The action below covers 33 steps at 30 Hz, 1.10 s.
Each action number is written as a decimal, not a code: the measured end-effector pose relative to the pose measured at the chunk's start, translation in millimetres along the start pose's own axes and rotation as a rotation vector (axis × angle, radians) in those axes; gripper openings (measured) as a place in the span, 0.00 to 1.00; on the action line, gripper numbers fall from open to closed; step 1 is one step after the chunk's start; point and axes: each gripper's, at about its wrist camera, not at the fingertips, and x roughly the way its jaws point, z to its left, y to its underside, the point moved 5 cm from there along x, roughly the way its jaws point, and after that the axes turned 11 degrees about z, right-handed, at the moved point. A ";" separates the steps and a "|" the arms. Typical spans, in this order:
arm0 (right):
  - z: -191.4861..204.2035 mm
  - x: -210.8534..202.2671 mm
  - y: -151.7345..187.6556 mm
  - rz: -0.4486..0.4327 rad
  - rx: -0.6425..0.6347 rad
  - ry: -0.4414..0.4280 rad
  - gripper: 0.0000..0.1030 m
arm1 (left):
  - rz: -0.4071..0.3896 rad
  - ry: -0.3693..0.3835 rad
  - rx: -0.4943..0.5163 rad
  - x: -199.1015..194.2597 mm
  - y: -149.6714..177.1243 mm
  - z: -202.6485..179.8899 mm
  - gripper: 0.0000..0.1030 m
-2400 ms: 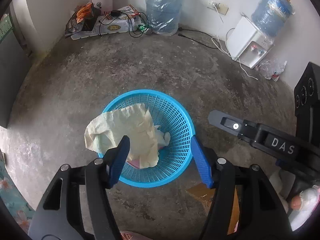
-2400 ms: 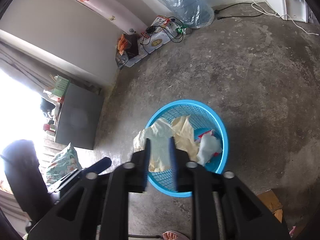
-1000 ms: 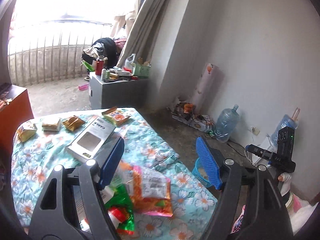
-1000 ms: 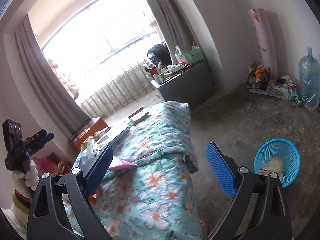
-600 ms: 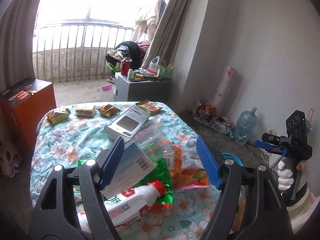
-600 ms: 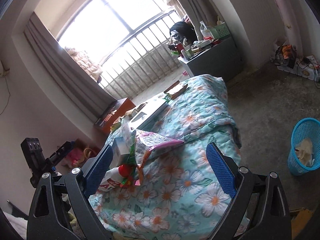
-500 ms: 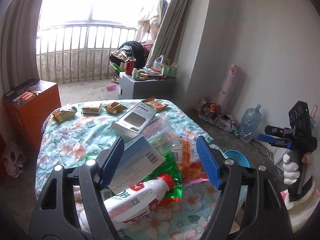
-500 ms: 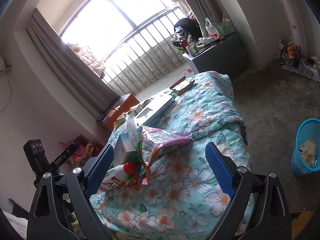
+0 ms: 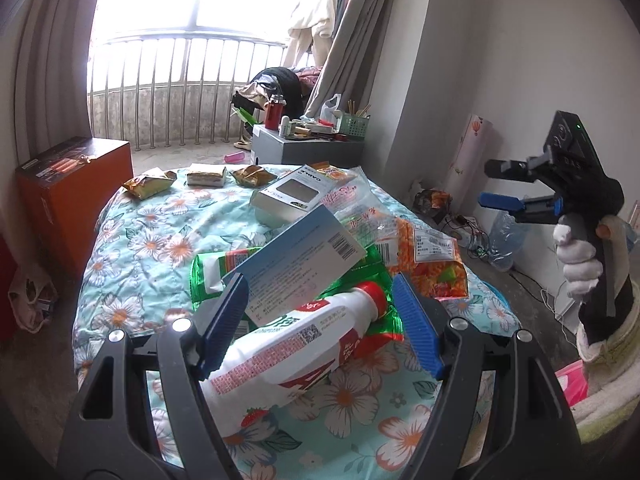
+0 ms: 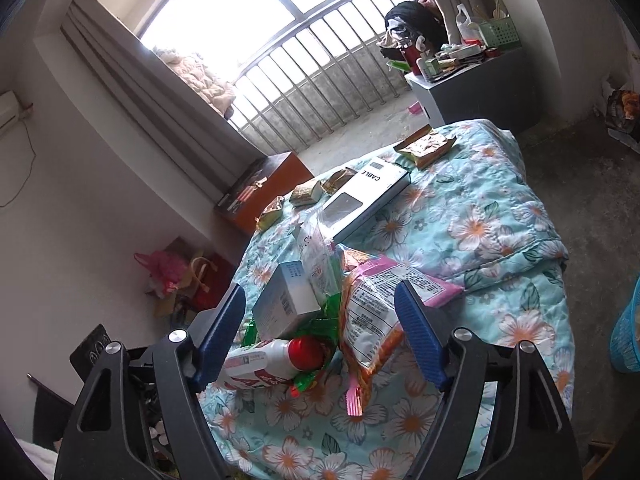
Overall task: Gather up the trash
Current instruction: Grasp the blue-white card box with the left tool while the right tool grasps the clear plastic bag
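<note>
My left gripper (image 9: 320, 320), jaws wide and holding nothing, frames the milk bottle (image 9: 296, 344) at lower centre on the flowered cloth (image 9: 132, 240). My right gripper (image 10: 320, 334), jaws just narrowing yet apart and empty, faces the snack bag (image 10: 372, 316) at centre.

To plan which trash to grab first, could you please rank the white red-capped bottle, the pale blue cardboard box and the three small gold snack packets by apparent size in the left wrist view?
1. White red-capped bottle, though nearest the camera.
2. Pale blue cardboard box, close behind.
3. Gold snack packets, alike and farthest.
</note>
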 end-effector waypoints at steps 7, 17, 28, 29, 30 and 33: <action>4.6 42.6 -21.5 0.092 0.021 -0.015 0.65 | 0.021 -0.044 0.117 8.9 21.3 -11.0 0.68; 9.8 81.1 -42.8 0.182 0.021 0.044 0.62 | 0.109 -0.009 0.283 49.3 -32.0 -11.0 0.82; 7.5 103.7 -50.6 0.272 0.028 0.069 0.62 | 0.296 0.015 0.480 117.8 -47.5 -5.8 0.83; 6.7 105.5 -51.5 0.277 0.028 0.069 0.62 | 0.306 0.022 0.484 121.7 -48.0 -4.5 0.83; 6.2 107.7 -52.4 0.282 0.027 0.068 0.62 | 0.315 0.030 0.485 125.3 -48.2 -3.1 0.83; 4.7 114.1 -55.3 0.292 0.020 0.069 0.62 | 0.349 0.047 0.474 130.9 -47.7 0.3 0.83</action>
